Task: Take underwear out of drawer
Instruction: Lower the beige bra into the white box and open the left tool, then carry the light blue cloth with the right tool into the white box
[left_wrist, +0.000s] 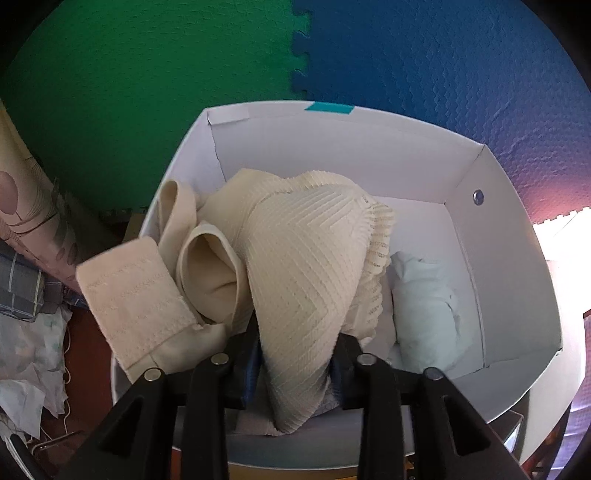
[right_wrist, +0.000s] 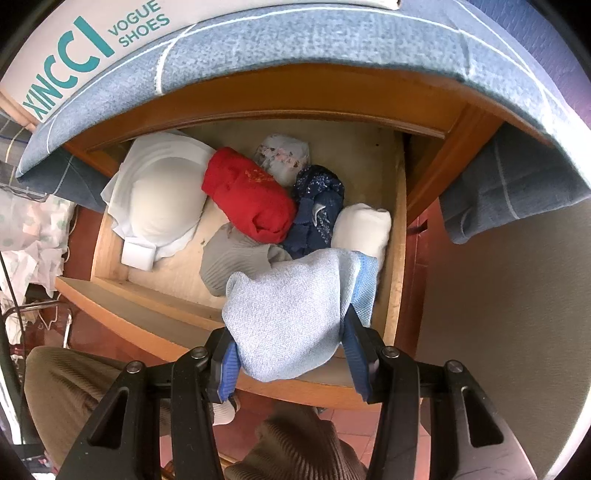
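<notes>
In the left wrist view my left gripper (left_wrist: 295, 354) is shut on a cream ribbed bra (left_wrist: 295, 266) and holds it over a white cardboard box (left_wrist: 461, 206). A pale rolled garment (left_wrist: 424, 310) lies in the box. In the right wrist view my right gripper (right_wrist: 291, 350) is shut on a light blue piece of underwear (right_wrist: 288, 317), held above the front edge of the open wooden drawer (right_wrist: 155, 295). In the drawer lie a white bra (right_wrist: 162, 199), a red roll (right_wrist: 251, 199), a dark blue patterned piece (right_wrist: 317, 206), a grey ribbed piece (right_wrist: 236, 262) and a white roll (right_wrist: 362, 229).
Green (left_wrist: 147, 92) and blue (left_wrist: 443, 66) foam mats lie behind the box. A blue cloth (right_wrist: 295, 40) and a shoe box (right_wrist: 92, 40) sit on top of the cabinet. The person's knees in brown ribbed trousers (right_wrist: 74, 384) are below the drawer. Clutter lies at the left.
</notes>
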